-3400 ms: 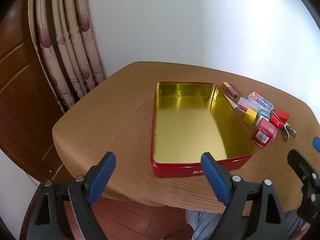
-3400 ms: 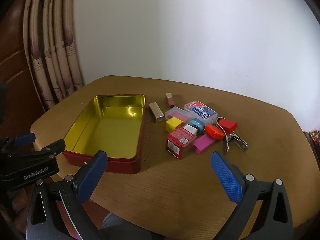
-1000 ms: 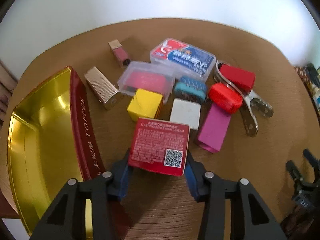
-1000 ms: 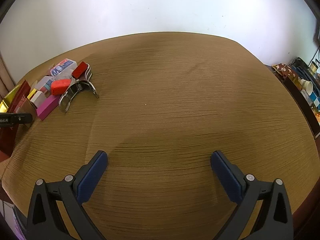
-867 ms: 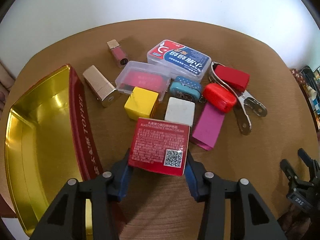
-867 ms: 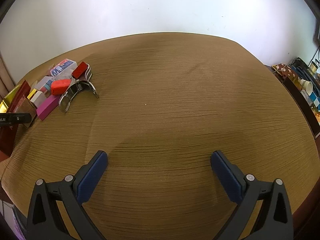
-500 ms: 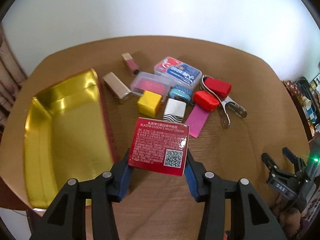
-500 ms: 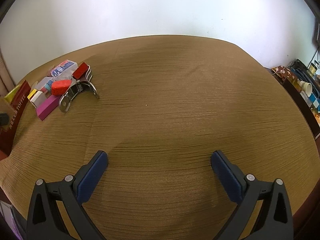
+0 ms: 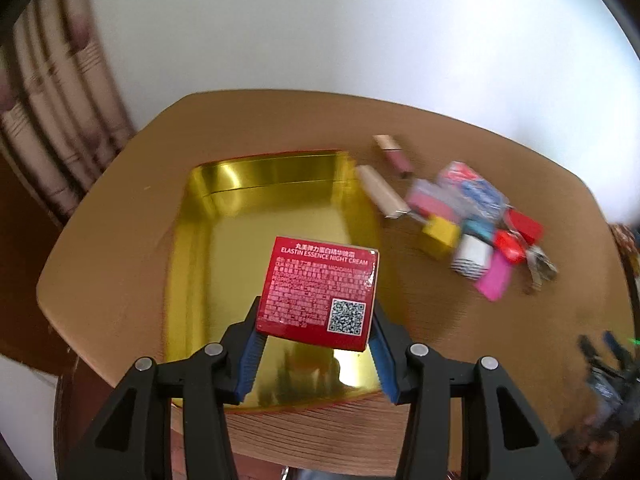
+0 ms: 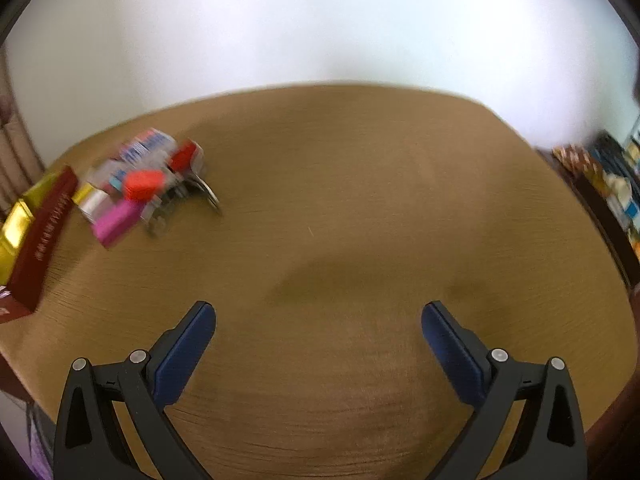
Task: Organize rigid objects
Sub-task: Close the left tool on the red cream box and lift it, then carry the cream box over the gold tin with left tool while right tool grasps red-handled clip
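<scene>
Black claw (image 9: 312, 354), blue pads (image 9: 249, 354)

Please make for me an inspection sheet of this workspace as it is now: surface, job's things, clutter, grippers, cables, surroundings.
Surface: round brown table, fine-lined texture.
Job's things: red night cream box held above the open gold-lined tin; tin's inside shows nothing in it. A blurred pile sits on the table to the tin's right: gold lipstick case, yellow cube, pink block, orange-red piece, clear blue-and-red case.
Clutter: nothing seen.
Grippers: left gripper shut on the box's sides; right gripper open, over bare table, holding nothing.
Cables: nothing seen.
Surroundings: white wall, patterned curtain at left, blurred shelf items at far right.
</scene>
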### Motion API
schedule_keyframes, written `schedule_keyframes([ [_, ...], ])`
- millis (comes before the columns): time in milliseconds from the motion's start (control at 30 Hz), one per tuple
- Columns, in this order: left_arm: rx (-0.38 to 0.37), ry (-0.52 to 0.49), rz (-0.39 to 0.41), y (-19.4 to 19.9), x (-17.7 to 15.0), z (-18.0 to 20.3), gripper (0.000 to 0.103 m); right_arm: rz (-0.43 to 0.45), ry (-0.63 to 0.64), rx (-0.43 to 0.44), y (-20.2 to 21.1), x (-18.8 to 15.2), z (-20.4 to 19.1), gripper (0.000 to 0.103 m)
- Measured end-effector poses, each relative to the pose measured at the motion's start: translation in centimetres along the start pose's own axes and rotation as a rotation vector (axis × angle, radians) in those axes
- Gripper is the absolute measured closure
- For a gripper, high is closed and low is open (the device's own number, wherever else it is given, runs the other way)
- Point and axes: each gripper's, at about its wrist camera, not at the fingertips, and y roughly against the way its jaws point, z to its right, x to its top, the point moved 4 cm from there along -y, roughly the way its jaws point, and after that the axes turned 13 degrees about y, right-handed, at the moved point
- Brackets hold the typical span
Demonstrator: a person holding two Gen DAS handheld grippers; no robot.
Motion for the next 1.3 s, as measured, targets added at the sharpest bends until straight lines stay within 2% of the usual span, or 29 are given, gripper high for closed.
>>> schedule_keyframes([
  [100, 0.009, 0.062, -0.022, -1.1, 0.6, -2.1, 0.054, 0.055, 0.049, 0.077, 0.7, 2.8, -0.5, 0.001],
  [233, 0.039, 0.121, -0.051, -3.5, 0.7, -4.1, 0.055, 0.048, 0.112, 0.147, -0.6, 5.9, -1.2, 0.004],
  [300, 0.049, 0.128, -0.059, -4.3, 0.7, -4.2, 0.055, 0.029, 0.155, 0.168, -1.7, 7.2, -1.7, 0.031],
  [333, 0.056, 0.126, -0.060, -4.7, 0.6, -4.2, 0.054, 0.017, 0.177, 0.178, -2.1, 7.5, -2.3, 0.034],
  [467, 0.081, 0.108, -0.050, -5.5, 0.1, -4.0, 0.054, -0.009, 0.262, 0.212, -3.7, 9.1, -4.4, 0.035],
  [600, 0.079, 0.117, -0.069, -6.4, -0.3, -4.2, 0.054, -0.010, 0.348, 0.191, -5.4, 11.0, -5.6, 0.036],
  [700, 0.091, 0.089, -0.072, -6.4, -0.4, -4.2, 0.054, -0.049, 0.391, 0.217, -6.8, 11.8, -6.0, 0.041],
  [767, 0.099, 0.079, -0.069, -6.5, -0.5, -3.9, 0.054, -0.060, 0.399, 0.234, -7.5, 12.3, -6.1, 0.041],
  [933, 0.061, 0.103, -0.095, -6.7, -0.5, -4.1, 0.054, -0.114, 0.439, 0.284, -9.6, 12.6, -6.9, 0.043],
  [1033, 0.041, 0.116, -0.109, -6.7, -0.5, -4.1, 0.054, -0.141, 0.476, 0.290, -10.4, 12.5, -7.5, 0.050],
  [1100, 0.035, 0.119, -0.115, -6.6, -0.5, -4.2, 0.054, -0.146, 0.482, 0.310, -10.5, 12.6, -7.7, 0.053],
  [1300, 0.022, 0.126, -0.132, -6.8, -0.7, -4.1, 0.054, -0.201, 0.464, 0.367, -11.5, 13.3, -7.9, 0.054],
])
